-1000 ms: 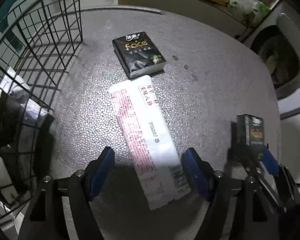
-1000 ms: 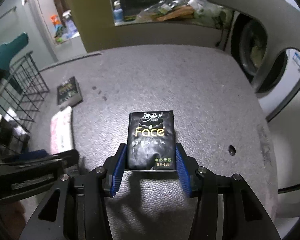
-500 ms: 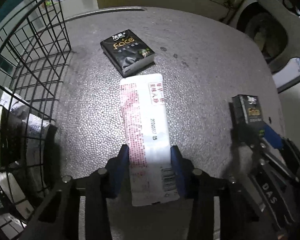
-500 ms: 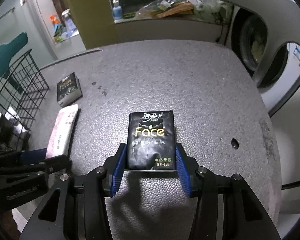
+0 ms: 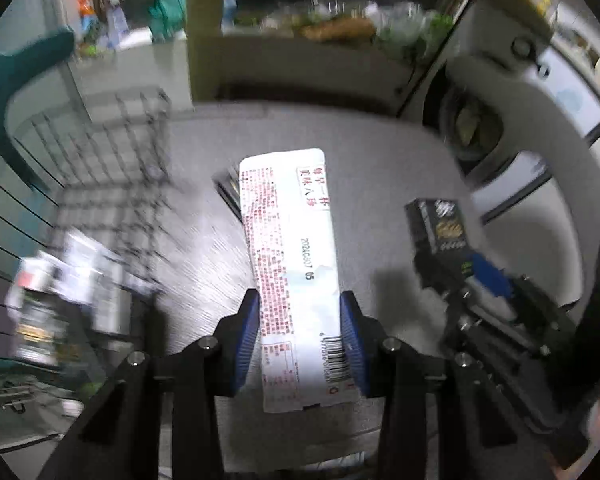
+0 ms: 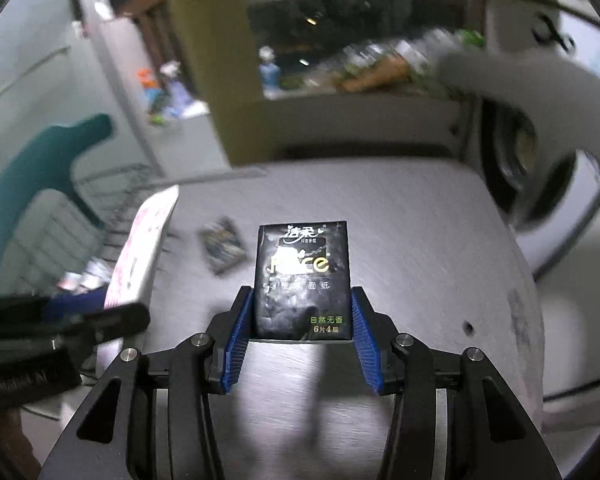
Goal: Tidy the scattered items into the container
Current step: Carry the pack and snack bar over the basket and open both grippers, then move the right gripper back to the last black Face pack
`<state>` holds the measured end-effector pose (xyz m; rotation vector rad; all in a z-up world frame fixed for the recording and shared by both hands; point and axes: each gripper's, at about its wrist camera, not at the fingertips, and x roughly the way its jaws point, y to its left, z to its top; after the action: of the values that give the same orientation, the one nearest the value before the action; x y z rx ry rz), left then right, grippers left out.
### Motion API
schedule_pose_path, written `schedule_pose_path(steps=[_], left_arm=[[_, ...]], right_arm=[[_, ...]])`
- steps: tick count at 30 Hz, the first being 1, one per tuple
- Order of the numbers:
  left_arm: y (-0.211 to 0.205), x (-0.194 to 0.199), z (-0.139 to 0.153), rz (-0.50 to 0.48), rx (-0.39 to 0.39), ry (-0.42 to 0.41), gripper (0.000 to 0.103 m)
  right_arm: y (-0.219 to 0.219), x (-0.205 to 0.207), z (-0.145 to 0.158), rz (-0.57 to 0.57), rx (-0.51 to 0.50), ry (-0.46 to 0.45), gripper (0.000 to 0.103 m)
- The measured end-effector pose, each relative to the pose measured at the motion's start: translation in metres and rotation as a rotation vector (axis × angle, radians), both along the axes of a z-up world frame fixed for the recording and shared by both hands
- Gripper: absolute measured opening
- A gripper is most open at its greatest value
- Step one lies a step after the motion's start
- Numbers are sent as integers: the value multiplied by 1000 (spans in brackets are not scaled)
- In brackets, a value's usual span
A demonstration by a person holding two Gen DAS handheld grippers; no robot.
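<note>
My left gripper is shut on a long white packet with red print and holds it above the grey table; the packet also shows in the right wrist view. My right gripper is shut on a black tissue pack and holds it off the table; that pack also shows in the left wrist view. A second black tissue pack lies on the table, partly hidden behind the white packet in the left wrist view. The black wire basket stands at the left with several items inside.
The round grey table ends close on the right. A washing machine stands beyond it at the right. A teal chair is at the left behind the basket. A cluttered counter lies at the back.
Both grippers have lifted their items off the table and tilted up. The left gripper closed on the white packet between the earliest frame and half a second ago.
</note>
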<state>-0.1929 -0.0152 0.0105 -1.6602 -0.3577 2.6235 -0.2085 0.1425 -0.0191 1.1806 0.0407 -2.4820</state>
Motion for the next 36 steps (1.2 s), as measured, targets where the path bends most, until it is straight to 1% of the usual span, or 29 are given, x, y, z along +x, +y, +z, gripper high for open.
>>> schedule_pose_path(steps=[1, 3, 6, 8, 10, 12, 15, 19, 21, 22, 24, 26, 28, 30, 33, 36], left_arm=[[-11, 6, 12, 10, -4, 13, 44], [-37, 13, 26, 34, -20, 11, 44], [-79, 16, 29, 94, -53, -12, 44], [-113, 22, 27, 144, -87, -28, 44], [-132, 36, 17, 174, -110, -54, 44], [-145, 45, 4, 193, -109, -84, 44], [-161, 51, -15, 215, -80, -114, 44], [-172, 56, -27, 232, -62, -126, 44], [-173, 54, -33, 243, -59, -131, 45], [-174, 54, -35, 247, -62, -134, 47], [-177, 55, -35, 256, -68, -127, 50], [-177, 59, -31, 263, -50, -108, 55], [-176, 64, -24, 264, -29, -86, 56], [-170, 66, -15, 257, -33, -70, 56], [-156, 65, 0, 246, -34, -38, 56], [-130, 64, 14, 230, 11, 1, 56]], right_arm=[[-14, 6, 10, 36, -16, 10, 47], [-44, 19, 26, 117, -52, 19, 47], [-95, 43, 38, 233, -53, 40, 48], [-126, 56, 37, 296, -43, 39, 48], [-151, 65, 30, 344, -28, 27, 48], [-173, 72, 21, 380, -9, 15, 48], [-194, 77, 8, 405, 10, -8, 48], [-202, 75, -7, 401, 39, -18, 48], [-204, 75, -9, 393, 44, -3, 49], [-204, 74, -9, 391, 47, 2, 50], [-203, 73, -6, 389, 42, 9, 56], [-198, 75, -3, 385, 39, 24, 57], [-192, 79, 4, 374, 35, 37, 57], [-182, 79, 11, 360, 27, 45, 57], [-158, 74, 22, 320, 22, 63, 57], [-123, 65, 33, 261, 23, 91, 57]])
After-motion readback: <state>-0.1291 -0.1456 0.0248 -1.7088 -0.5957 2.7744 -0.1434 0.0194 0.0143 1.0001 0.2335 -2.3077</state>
